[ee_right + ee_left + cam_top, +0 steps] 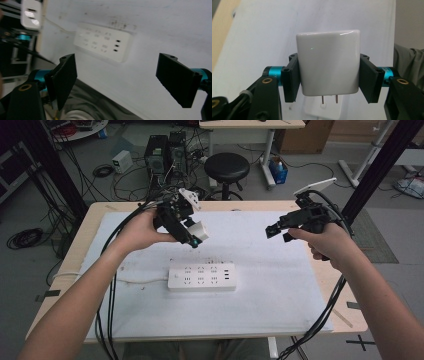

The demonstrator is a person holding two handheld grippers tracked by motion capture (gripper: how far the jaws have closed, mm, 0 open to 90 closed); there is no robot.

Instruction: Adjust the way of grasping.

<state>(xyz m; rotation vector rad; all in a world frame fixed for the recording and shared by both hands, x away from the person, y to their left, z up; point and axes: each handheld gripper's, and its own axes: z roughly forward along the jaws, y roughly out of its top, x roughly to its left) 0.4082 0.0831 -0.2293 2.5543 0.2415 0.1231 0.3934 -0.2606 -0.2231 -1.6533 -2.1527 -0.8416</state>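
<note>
Right tool (116,81): two black jaws rise from the bottom edge, spread wide with nothing between them; ribbed inner faces; teal fittings behind each jaw.
Bench (162,30): white surface fills most of the frame, tilted; dark specks near the top centre.
Power strip (103,42): white, lying flat on the bench beyond the jaws; rows of sockets, three small dark ports at its right end; a white cord leaves its left end.
Charger (31,13): white block at top left, blurred; a teal fitting just below it.
Foreground: dark cloth under the bench edge, between the jaws.
</note>
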